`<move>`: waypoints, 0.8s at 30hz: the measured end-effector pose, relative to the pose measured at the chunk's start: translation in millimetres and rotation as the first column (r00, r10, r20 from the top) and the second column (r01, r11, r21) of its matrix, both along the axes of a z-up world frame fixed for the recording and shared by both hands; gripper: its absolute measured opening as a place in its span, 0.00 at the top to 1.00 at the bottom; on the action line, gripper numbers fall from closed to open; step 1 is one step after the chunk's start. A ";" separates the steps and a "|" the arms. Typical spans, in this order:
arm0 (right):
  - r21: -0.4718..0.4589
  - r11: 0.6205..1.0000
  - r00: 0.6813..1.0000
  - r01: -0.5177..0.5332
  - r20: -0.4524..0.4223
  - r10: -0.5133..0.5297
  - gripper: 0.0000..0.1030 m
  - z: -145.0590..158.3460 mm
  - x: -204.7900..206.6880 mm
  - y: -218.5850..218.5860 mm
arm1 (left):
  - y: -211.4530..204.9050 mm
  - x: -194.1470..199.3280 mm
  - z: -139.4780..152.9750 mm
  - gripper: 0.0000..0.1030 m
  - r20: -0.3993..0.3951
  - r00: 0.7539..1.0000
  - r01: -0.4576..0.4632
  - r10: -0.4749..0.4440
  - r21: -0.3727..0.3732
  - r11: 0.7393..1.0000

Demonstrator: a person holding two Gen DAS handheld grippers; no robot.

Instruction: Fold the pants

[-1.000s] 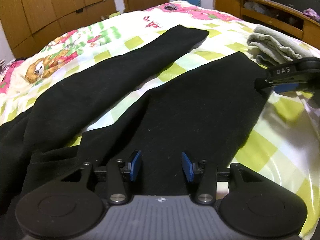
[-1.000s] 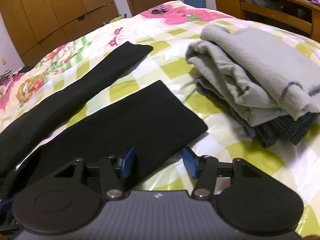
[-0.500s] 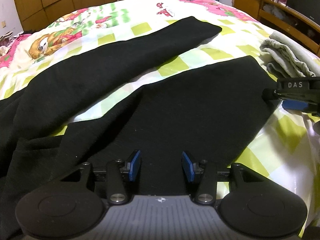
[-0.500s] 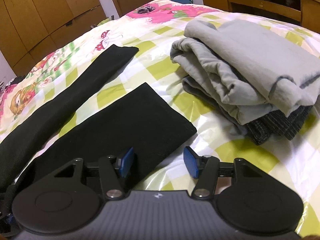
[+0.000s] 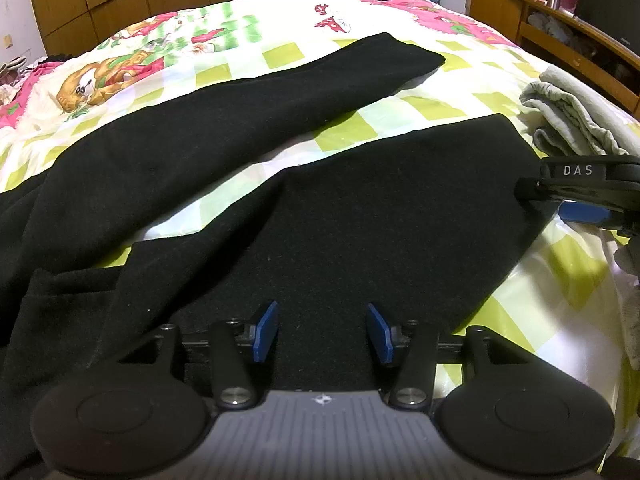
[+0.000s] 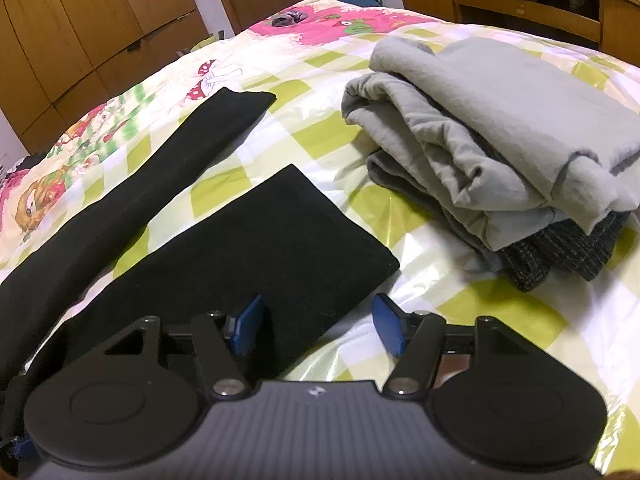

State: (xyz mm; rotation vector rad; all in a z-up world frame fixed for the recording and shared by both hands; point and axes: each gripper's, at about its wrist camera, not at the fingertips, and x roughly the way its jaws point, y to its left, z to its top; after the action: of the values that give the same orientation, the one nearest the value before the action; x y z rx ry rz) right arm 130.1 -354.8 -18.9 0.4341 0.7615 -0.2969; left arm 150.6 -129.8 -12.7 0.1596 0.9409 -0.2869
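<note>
Black pants (image 5: 360, 216) lie spread on the bed, both legs reaching away and apart; they also show in the right wrist view (image 6: 256, 248). My left gripper (image 5: 322, 334) is open and empty, low over the near leg. My right gripper (image 6: 318, 328) is open and empty at the near leg's cuff corner. Its left pad is over the black cloth and its right pad over the sheet. It shows from the side in the left wrist view (image 5: 576, 188) at the cuff's right edge.
A stack of folded grey clothes (image 6: 500, 160) lies on the bed right of the cuff. The bedsheet (image 5: 240, 60) is patterned in green, white and pink. Wooden wardrobes (image 6: 80, 32) stand behind; a wooden shelf unit (image 6: 520, 4) stands at the right.
Both grippers stay open. The left view has swung left and moved lower over the near leg. The right gripper has moved slightly closer to the cuff corner.
</note>
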 end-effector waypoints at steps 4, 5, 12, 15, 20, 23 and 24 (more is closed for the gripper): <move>0.007 1.000 1.000 -0.005 0.004 0.005 0.40 2.7 -6.0 -1.3 | -0.3 -0.2 -0.5 0.40 0.001 1.000 0.002 -0.002 0.000 1.000; 0.004 1.000 1.000 -0.008 0.004 0.008 0.40 3.4 -8.5 -1.4 | -0.5 -0.3 -0.8 0.39 0.001 1.000 0.004 -0.004 0.001 1.000; 0.012 1.000 1.000 -0.002 0.014 0.001 0.41 4.6 -19.6 -7.1 | -1.4 -0.5 -0.7 0.39 0.003 1.000 0.013 -0.013 -0.001 1.000; 0.011 1.000 1.000 -0.004 0.017 0.004 0.41 2.9 -20.1 -8.2 | -0.3 -0.8 -1.5 0.39 0.004 1.000 0.017 -0.017 -0.006 1.000; 0.015 1.000 1.000 0.012 0.022 -0.012 0.39 -3.5 -12.8 -8.7 | 0.3 -0.7 -3.1 0.38 0.005 1.000 0.018 -0.017 -0.008 1.000; 0.037 0.999 0.999 0.019 0.036 -0.020 0.39 -3.9 -6.8 -10.7 | -0.2 0.3 -4.3 0.37 0.005 1.000 0.018 -0.018 -0.009 1.000; 0.042 0.999 0.999 0.020 0.042 -0.022 0.43 -3.8 -4.9 -11.0 | -0.2 0.4 -4.5 0.37 0.004 1.000 0.017 -0.017 -0.011 1.000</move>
State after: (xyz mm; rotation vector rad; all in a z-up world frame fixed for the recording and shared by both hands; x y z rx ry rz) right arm 125.2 -365.8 -22.7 0.4860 0.7233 -0.2911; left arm 151.0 -130.1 -17.2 0.1579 0.9344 -0.3069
